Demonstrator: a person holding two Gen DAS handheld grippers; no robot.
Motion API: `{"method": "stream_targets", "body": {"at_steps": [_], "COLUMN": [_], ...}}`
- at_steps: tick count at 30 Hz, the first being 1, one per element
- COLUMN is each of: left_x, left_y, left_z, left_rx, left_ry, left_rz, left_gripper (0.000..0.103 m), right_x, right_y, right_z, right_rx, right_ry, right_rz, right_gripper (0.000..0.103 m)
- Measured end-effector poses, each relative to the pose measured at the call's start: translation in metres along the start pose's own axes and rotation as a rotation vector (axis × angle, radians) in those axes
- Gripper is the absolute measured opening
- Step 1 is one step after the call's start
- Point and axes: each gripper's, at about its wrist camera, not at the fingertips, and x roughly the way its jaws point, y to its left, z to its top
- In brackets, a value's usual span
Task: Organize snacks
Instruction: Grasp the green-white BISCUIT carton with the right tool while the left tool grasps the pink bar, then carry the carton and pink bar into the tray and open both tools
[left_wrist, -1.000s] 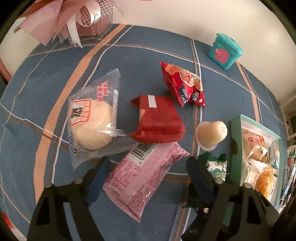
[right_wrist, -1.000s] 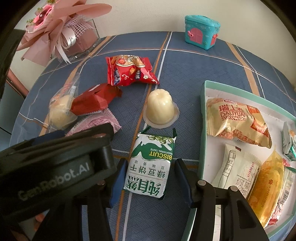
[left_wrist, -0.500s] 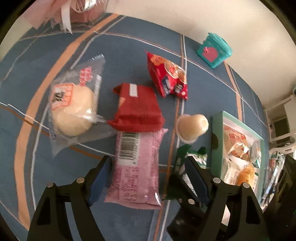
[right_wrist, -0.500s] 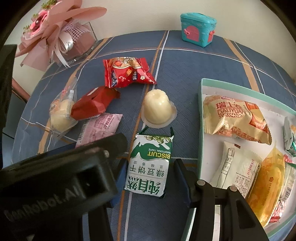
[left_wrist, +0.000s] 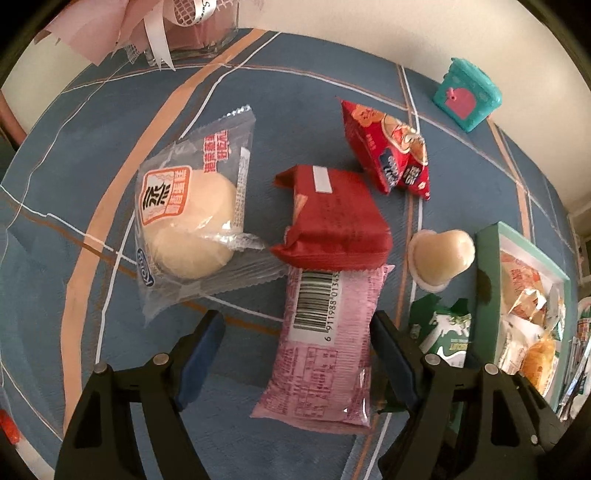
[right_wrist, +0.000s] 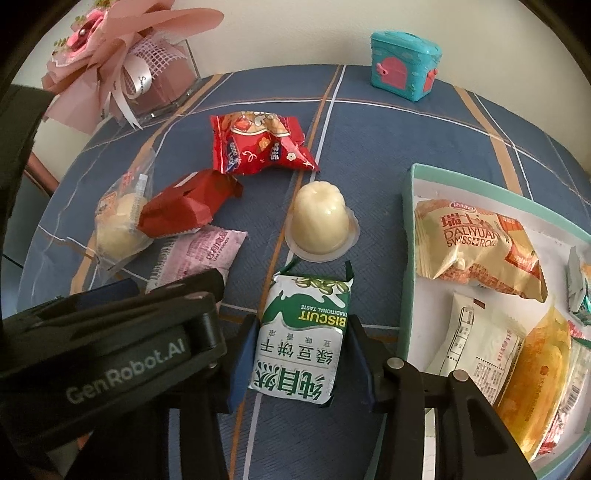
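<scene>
Pickup step. Right gripper (right_wrist: 299, 363) pinching the green biscuit packet (right_wrist: 301, 347), lower centre. Left gripper (left_wrist: 295, 354) spread around the pink packet (left_wrist: 325, 343). Next, probably: lift the packet into the tray (right_wrist: 408, 236) at right.

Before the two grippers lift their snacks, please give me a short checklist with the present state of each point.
1. Green biscuit pack sits between the right gripper jaws: ok.
2. Right jaws shut firmly on it: cannot tell.
3. Pink packet lies between the left gripper jaws: ok.
4. Left jaws closed on it: not ok, open, with a gap on the left side.
5. Pink packet free of neighbours: not ok, the red packet overlaps its far end.
6. Tray has free white floor: ok.
</scene>
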Motion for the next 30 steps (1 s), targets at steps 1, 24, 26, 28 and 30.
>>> {"method": "stream_targets", "body": {"at_steps": [1,24,26,28,30], "left_x": [0.001,0.002,0.0,-0.001,-0.002], "left_y": [0.0,-0.017,-0.018,-0.018,-0.019], "left_z": [0.0,-0.005,-0.005,-0.006,-0.006], "left_rx": [0.005,0.029,0.028,0.029,0.03], "left_ry": [0.005,0.003,0.003,0.003,0.002], "left_rz": [0.009,-0.016,-0.019,-0.022,-0.027], "left_gripper": [0.082,0.048,0.048,0.046,0.044], "right_x": [0.0,-0.001,-0.002,-0.002,-0.003], "right_y": [0.002,-0.002,-0.004,-0.005,-0.006], "right_z": [-0.001,-0.001,-0.001,0.0,0.001], "right_rx": [-0.006,-0.001,0.003,0.007,0.011], "right_ry": [0.0,0.027,0.03,0.033,0.035], "right_rz": [-0.007,-0.024,-0.023,-0.021,-0.02], "right_gripper": [0.05,0.043,0.043,0.043,0.043]}}
